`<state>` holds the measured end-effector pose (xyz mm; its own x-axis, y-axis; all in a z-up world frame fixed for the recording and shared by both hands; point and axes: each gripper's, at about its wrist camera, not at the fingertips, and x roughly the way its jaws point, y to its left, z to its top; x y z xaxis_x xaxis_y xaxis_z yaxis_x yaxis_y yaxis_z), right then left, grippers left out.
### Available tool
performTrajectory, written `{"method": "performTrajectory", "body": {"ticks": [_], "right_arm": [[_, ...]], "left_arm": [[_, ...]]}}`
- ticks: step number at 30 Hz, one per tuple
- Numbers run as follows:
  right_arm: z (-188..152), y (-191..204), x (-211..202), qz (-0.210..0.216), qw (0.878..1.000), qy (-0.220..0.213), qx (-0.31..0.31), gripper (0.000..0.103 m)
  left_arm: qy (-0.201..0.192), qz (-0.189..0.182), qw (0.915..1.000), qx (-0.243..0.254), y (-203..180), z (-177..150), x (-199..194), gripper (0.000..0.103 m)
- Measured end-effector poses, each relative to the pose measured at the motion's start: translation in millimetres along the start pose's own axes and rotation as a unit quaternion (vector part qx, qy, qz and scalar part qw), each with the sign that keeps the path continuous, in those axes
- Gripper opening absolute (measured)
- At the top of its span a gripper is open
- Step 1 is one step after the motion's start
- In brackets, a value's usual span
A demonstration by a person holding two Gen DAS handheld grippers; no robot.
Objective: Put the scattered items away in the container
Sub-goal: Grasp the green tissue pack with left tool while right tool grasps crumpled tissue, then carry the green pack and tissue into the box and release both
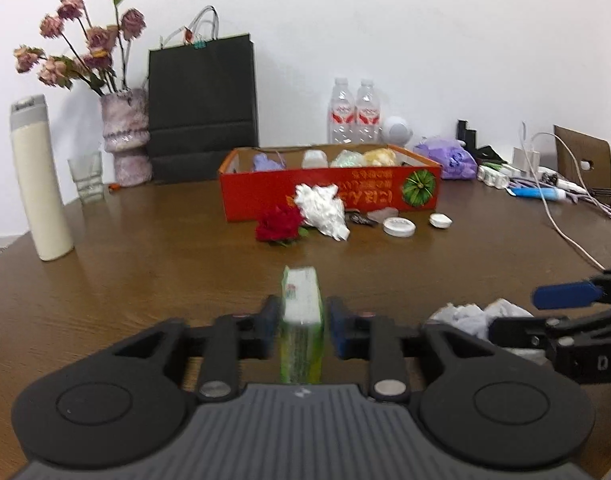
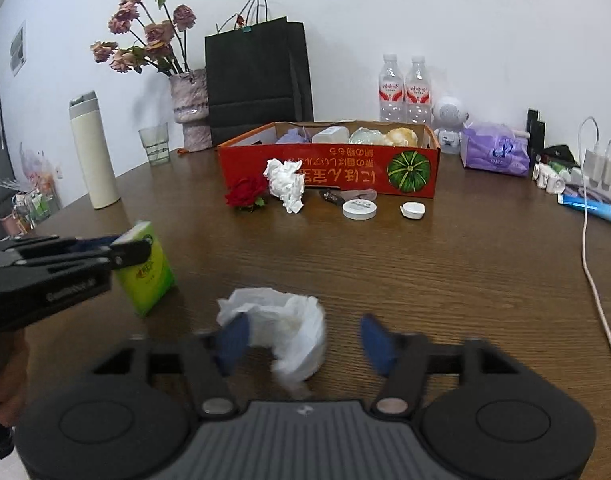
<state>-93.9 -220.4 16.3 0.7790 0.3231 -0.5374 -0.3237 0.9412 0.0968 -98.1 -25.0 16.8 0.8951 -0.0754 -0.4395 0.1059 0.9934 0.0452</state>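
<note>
On the brown wood-grain table (image 2: 425, 264), a green, glossy tissue pack (image 1: 301, 320) of boxy shape is pinched between the blue pads of the left gripper (image 1: 301, 320), seen edge-on in the left wrist view & from the side in the right wrist view (image 2: 147, 264). The right gripper (image 2: 305, 340) is held w/ fingers spread wide — its blue pads either side of a crumpled white plastic bag (image 2: 285, 328), thin & wrinkled, which lies on the table; contact betw. pads and bag cannot be told because of blur. Farther back an open red cardboard box (image 2: 329, 172), printed w/ a green pumpkin, is seen; inside it a lilac bundle, a white tub, a pale green lump & a yellowish lump are lined up along the rear wall. Just in front of the box are laid a red fabric rose (image 2: 245, 194), a crumpled white tissue wad (image 2: 287, 184), a small dark item, a round white lid (image 2: 359, 209) & a small white cap (image 2: 412, 210). Along the white wall are stood a cream flask (image 2: 93, 152), a ribbed glass (image 2: 154, 145), a mottled pink vase (image 2: 190, 110) of dried roses, a black paper bag (image 2: 257, 80), two clear water bottles (image 2: 405, 88), a white toy robot (image 2: 448, 120) & a purple tissue pack (image 2: 495, 150); white cables are trailed across the right side.
</note>
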Motion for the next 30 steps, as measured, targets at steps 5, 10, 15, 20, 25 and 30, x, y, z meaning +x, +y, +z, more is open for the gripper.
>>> {"method": "performTrajectory", "body": {"ticks": [5, 10, 15, 20, 25, 30], "right_arm": [[1.4, 5.5, 18.8, 0.01, 1.0, 0.014, -0.012, 0.064], [-1.1, 16.0, 37.0, 0.012, 0.999, 0.03, -0.026, 0.014], [0.1, 20.4, 20.3, -0.001, 1.0, -0.005, -0.023, 0.013], [6.1, 21.7, -9.7, -0.018, 0.998, -0.067, 0.0, 0.013], [11.9, 13.3, -27.8, -0.024, 0.994, -0.102, 0.034, 0.014], [38.9, -3.9, -19.4, -0.013, 0.994, -0.101, 0.035, 0.014]], "left_arm": [[0.014, -0.01, 0.9998, -0.008, 2.6, -2.2, 9.0, 0.055], [0.044, -0.009, 0.9986, -0.03, 7.8, -7.5, 15.6, 0.018], [-0.001, 0.015, 0.9992, -0.038, 2.7, -8.0, -8.1, 0.018], [-0.039, 0.03, 0.9981, -0.036, -12.7, -9.2, -28.0, 0.018], [-0.048, 0.018, 0.9977, -0.044, -19.8, 4.0, -30.5, 0.018], [-0.059, -0.024, 0.9967, -0.05, -23.6, 50.5, -6.4, 0.018]]}}
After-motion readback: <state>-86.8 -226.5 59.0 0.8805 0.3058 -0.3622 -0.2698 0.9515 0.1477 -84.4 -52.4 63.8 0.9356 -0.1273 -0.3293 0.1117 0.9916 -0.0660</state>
